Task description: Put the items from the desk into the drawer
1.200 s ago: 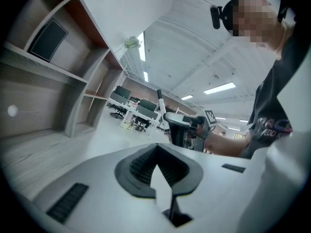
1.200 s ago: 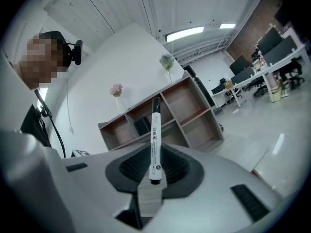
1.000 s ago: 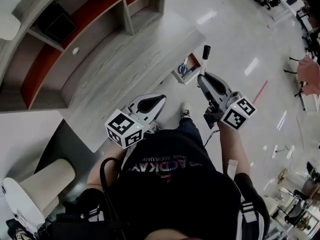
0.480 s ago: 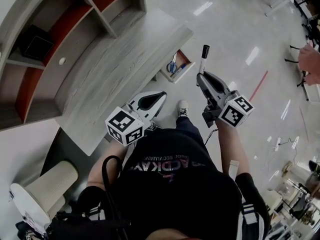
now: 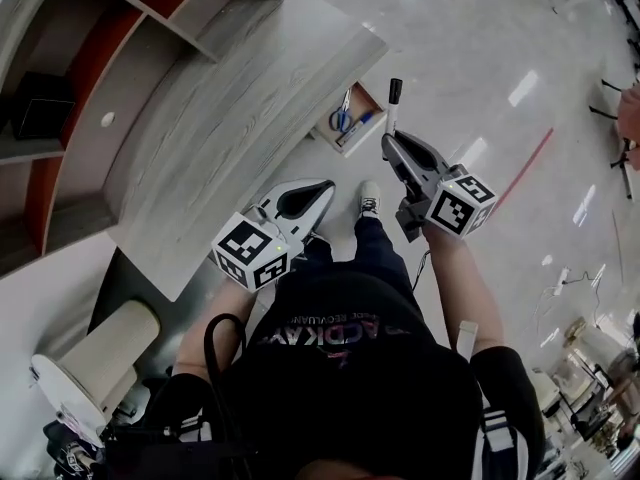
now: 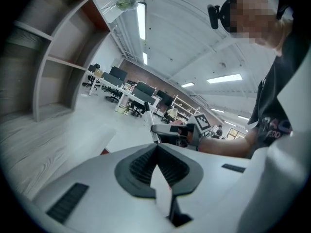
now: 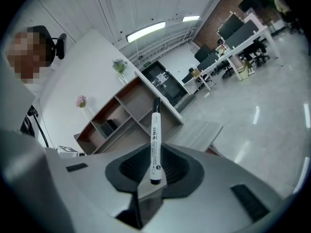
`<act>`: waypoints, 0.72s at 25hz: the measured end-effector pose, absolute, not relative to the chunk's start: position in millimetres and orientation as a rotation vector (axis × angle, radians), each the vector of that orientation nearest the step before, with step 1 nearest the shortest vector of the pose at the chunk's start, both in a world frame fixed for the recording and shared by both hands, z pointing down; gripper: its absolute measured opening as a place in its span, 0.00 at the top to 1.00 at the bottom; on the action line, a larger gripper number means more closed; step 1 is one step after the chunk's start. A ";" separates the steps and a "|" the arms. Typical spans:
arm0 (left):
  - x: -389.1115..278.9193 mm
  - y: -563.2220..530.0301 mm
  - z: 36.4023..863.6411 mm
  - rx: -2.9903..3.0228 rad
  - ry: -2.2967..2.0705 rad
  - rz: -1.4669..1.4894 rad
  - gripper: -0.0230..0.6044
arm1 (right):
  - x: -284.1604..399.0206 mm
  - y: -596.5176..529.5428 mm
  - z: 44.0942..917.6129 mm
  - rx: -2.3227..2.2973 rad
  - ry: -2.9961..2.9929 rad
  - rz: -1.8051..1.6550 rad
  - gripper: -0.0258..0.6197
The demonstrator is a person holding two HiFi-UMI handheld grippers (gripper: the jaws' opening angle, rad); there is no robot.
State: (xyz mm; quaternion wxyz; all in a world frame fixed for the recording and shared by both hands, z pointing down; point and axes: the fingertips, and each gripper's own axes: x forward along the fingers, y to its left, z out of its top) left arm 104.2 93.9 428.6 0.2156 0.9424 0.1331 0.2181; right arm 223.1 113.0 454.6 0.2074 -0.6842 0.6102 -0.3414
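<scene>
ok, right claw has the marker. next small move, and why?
Probably ease the right claw toward the open drawer until the marker is over it. The claw is shut on the marker, which in the head view sits beside the drawer, not above it; scissors and a blue pen lie inside.

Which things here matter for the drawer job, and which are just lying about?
Job:
marker, held in the right gripper
open drawer, holding scissors and a blue pen
desk

Lying about:
black box
shelf it sits in
</scene>
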 end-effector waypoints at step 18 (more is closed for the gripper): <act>121.9 120.6 506.9 2.446 0.288 0.740 0.95 | 232.6 77.1 641.9 -1.700 1.355 -1.471 0.84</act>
